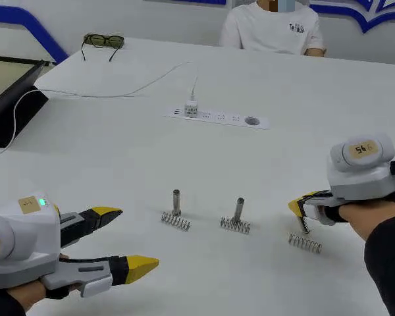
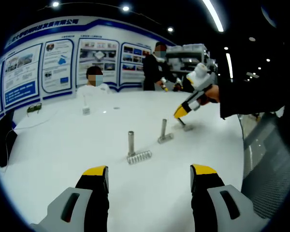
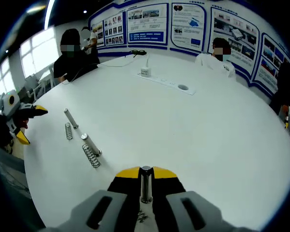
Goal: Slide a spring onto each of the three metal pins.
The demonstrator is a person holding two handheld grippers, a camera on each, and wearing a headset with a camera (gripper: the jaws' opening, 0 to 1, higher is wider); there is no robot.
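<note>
The right claw [image 1: 300, 209] is clamped on the pin [image 3: 145, 186] right of the middle pin [image 1: 238, 208], with its spring [image 1: 305, 243] just beside on the tabletop [image 1: 184, 164]. The left claw [image 1: 133, 237] stands apart and probably must fetch that spring next.

Bright, even light comes from ceiling strips [image 2: 213, 14] and spot lamps [image 2: 125, 8] overhead, so the pins [image 1: 176, 199] cast only short, soft shadows on the white table [image 1: 118, 164]. Its surface glares mildly. The head view is sharp; both gripper views bend strongly toward their edges.
</note>
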